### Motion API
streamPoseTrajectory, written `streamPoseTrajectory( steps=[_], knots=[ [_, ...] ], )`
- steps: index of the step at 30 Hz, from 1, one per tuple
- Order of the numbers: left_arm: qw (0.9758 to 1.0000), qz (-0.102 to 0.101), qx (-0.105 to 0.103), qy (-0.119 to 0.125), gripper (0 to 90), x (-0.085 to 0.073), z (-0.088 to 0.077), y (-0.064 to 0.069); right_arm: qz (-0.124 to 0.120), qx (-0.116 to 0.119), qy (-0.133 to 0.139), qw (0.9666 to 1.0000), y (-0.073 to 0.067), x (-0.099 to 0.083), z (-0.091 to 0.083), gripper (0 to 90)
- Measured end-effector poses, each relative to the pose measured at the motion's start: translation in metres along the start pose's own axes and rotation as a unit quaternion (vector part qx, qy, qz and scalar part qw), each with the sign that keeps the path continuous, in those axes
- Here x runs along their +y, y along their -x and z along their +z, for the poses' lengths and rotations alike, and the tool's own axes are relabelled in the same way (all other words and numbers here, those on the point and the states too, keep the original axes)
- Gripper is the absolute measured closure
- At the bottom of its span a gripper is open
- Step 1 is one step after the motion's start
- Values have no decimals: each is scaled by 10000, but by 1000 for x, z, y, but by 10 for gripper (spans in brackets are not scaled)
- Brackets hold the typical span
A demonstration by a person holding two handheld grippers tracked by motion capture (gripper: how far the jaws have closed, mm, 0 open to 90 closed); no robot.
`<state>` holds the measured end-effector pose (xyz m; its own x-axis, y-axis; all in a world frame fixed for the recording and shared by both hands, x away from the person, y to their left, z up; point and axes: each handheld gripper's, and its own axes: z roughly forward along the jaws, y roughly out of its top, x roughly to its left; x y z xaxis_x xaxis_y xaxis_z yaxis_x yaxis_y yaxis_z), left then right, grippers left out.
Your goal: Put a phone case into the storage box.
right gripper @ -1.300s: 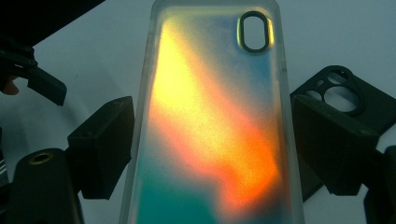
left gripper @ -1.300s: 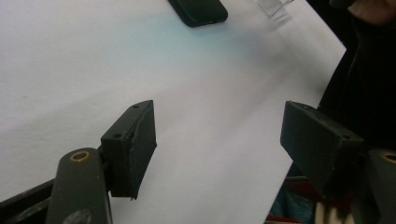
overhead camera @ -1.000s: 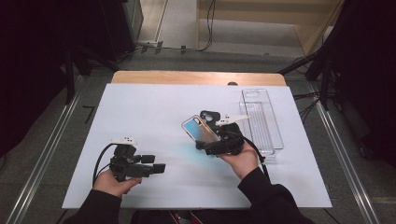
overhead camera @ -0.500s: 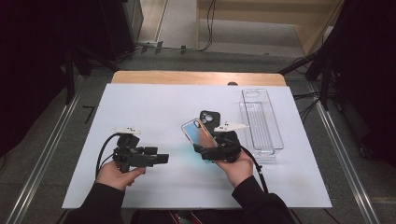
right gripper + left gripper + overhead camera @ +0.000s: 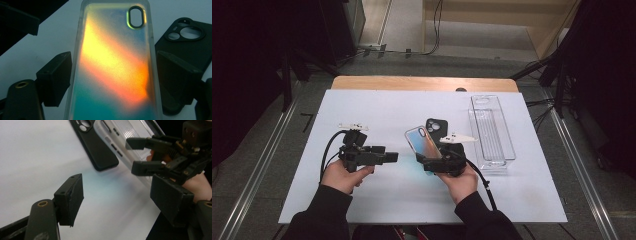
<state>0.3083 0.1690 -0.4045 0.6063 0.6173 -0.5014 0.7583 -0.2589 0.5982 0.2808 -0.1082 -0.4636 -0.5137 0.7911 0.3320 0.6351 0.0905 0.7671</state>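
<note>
The iridescent phone case [image 5: 423, 143] is lifted off the white worktop [image 5: 377, 107], tilted, its camera cut-out at the far end. The right tongs [image 5: 428, 161] grasp it by its near end: in the right gripper view the two black pads sit against the case's long edges, one on each side, and the case [image 5: 112, 65] runs up between them, glowing orange, yellow and teal. Just behind it, flat on the worktop, lies a black phone case [image 5: 435, 128] with its round camera openings turned up; in the left gripper view it [image 5: 96, 145] lies beside the held case's clear, ribbed-looking edge. Farther right stands a clear plastic tray [image 5: 492, 131], long and narrow, well apart from the hands. The left tongs [image 5: 392, 158] hover above the worktop, pointing toward the right hand, near it but apart; their jaws stand released with nothing between them, as the left gripper view shows [image 5: 120, 197]
</note>
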Motion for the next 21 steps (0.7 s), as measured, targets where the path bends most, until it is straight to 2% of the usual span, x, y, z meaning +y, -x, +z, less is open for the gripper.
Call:
streamPoseTrajectory(
  steps=[3, 4, 6, 7, 8, 9, 11, 12, 15, 21],
  knots=[
    [10000, -37, -27, 14, 272, 5, 1, -2, -41, -56, -17, 10000, -3, -2, 3, 150],
    [10000, -48, 34, 20, 272, 6, 2, -3, -62, -54, -32, 10000, -4, -2, 4, 150],
    [10000, -78, 40, 23, 272, 10, 3, -4, 73, 18, 24, 10000, -5, -4, 6, 150],
    [9999, -134, 65, 36, 272, 12, 4, -5, 217, 93, 96, 9997, -5, -5, 9, 150],
    [9999, -134, 65, 36, 272, 12, 4, -5, 217, 93, 96, 9997, -5, -5, 9, 150],
    [9998, -137, 152, 26, 273, 15, 5, -4, 329, 116, 135, 9993, -5, -7, 11, 150],
    [9997, -122, 197, 31, 272, 17, 5, -4, 372, 133, 146, 9991, -5, -8, 11, 150],
    [9994, -71, 323, 26, 272, 19, 7, -3, 458, 169, 198, 9986, -6, -9, 13, 150],
    [9995, -133, 288, 22, 272, 20, 9, -3, 498, 185, 221, 9983, -7, -10, 15, 150],
    [9989, -250, 401, 9, 273, 25, 17, -3, 556, 171, 308, 9978, -11, -13, 17, 150]
  ],
)
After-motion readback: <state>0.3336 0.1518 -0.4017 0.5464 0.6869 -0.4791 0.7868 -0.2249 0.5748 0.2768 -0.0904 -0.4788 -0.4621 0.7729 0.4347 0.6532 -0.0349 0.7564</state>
